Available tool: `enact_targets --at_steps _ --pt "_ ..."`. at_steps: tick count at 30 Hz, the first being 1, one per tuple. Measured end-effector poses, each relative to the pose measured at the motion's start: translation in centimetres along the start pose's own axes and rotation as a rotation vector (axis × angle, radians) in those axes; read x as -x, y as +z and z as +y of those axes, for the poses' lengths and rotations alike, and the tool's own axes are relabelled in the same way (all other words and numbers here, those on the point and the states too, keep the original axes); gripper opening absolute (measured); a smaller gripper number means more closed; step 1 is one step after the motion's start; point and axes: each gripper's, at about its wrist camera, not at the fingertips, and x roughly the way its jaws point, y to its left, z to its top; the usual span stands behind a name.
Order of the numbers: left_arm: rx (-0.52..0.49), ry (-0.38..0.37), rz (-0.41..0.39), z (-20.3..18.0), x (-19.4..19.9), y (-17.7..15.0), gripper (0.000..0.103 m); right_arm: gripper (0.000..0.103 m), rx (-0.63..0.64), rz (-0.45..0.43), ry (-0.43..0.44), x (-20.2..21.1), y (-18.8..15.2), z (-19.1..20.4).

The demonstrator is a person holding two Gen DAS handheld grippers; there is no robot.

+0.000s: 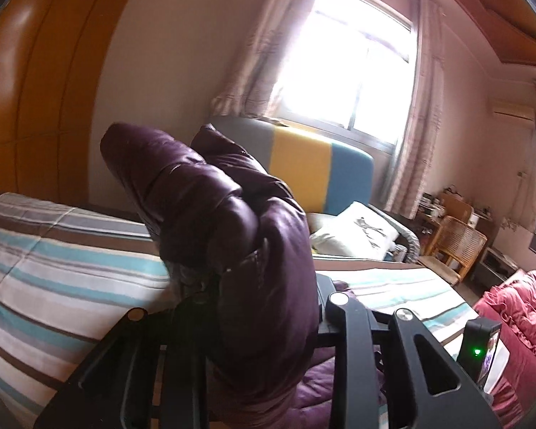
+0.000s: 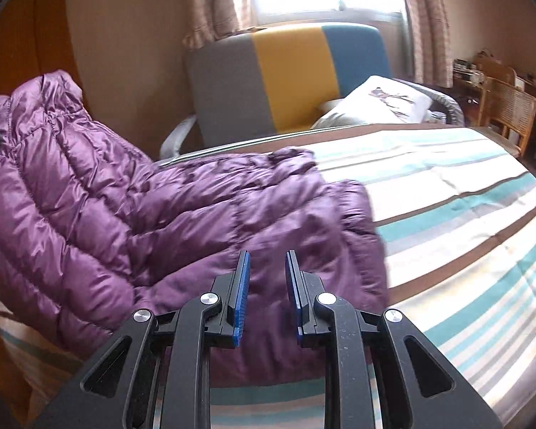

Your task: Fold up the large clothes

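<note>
The bed [image 2: 446, 186] is filling the room's middle, its striped cover in teal, brown and white lying flat under everything else. Sprawling over the bed's left half is the purple down jacket [image 2: 168, 207], one end bunched up high near the bed's far left corner, the rest lying across the stripes toward the camera. Behind the bed's far edge the armchair [image 2: 286, 82] is standing, grey, yellow and blue, with a white cushion [image 2: 378, 103] leaning on its seat. Past the bed's far right corner a cane chair [image 2: 507, 107] is sitting by a cluttered desk, and off the bed's right side a red quilted heap [image 1: 511, 307] is showing.

Now the grippers. The right gripper [image 2: 267, 279] is hovering over the jacket's near edge, its blue pads standing a narrow gap apart with nothing between them. The left gripper [image 1: 264, 307] is getting smothered: a thick fold of the jacket is draping straight over it, hiding the fingertips, so whether it is pinching the fabric or just parted around it is impossible to say. That raised fold is also blocking much of the bed behind it.
</note>
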Motion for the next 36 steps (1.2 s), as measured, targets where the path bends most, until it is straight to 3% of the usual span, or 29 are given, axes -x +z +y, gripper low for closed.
enact_targets --at_steps 10,22,29,36 --pt "-0.058 -0.099 0.049 -4.4 -1.7 -0.7 0.027 0.02 -0.076 -0.008 -0.087 0.4 0.5 -3.9" --pt "-0.133 -0.147 0.154 -7.1 -4.1 -2.9 0.027 0.02 -0.164 -0.01 -0.129 0.6 1.0 -7.6" --pt "-0.228 -0.155 0.239 -9.0 -6.3 -5.1 0.027 0.02 -0.233 -0.002 -0.149 0.8 1.0 -10.1" --pt "-0.263 -0.184 0.349 -10.5 -8.5 -7.7 0.028 0.02 -0.284 0.005 -0.164 1.0 0.7 -11.9"
